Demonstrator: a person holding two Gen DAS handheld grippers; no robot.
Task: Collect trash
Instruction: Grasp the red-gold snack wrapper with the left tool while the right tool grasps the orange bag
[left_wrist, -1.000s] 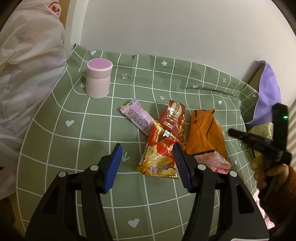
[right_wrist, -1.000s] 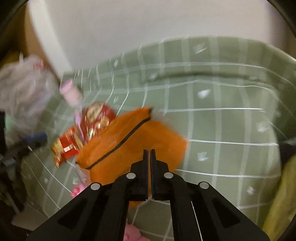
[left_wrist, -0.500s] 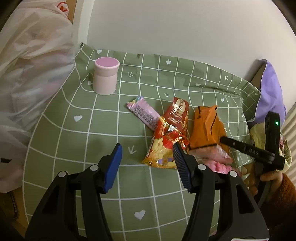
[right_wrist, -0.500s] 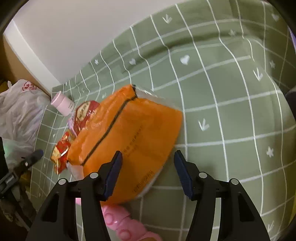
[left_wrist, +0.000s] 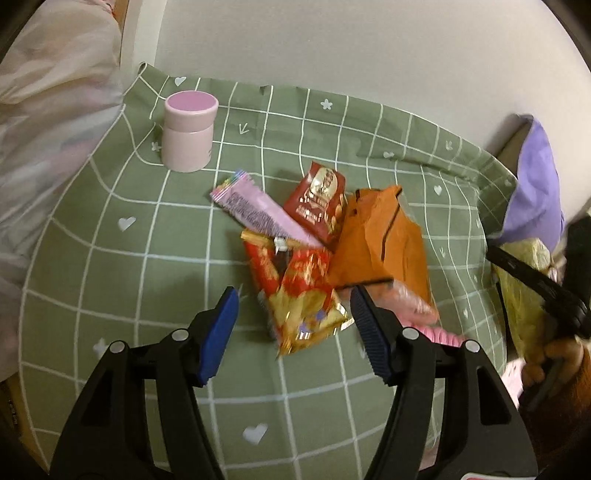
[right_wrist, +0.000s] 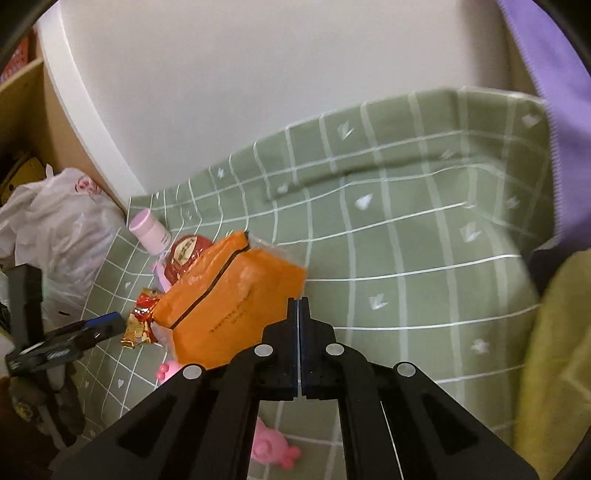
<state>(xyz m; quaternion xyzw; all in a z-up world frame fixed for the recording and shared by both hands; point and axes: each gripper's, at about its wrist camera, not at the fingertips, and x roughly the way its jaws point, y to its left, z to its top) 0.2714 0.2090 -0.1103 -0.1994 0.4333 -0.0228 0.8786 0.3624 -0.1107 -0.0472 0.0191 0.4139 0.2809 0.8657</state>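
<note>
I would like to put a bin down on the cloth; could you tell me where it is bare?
The green checked cloth is bare left of the wrapper pile, below the pink jar, and, in the right wrist view, right of the orange packet. The red-and-gold wrapper, pink wrapper and dark red sachet overlap mid-cloth.

Four snack wrappers on a green checked cloth (left_wrist: 110, 258): one orange (left_wrist: 384, 236), one dark red (left_wrist: 317, 203), one pale purple (left_wrist: 258, 212), one red and gold (left_wrist: 299, 291). One pink lidded jar (left_wrist: 188, 131). One pink toy (right_wrist: 271, 448). One white plastic bag (right_wrist: 55, 225). Two grippers.
</note>
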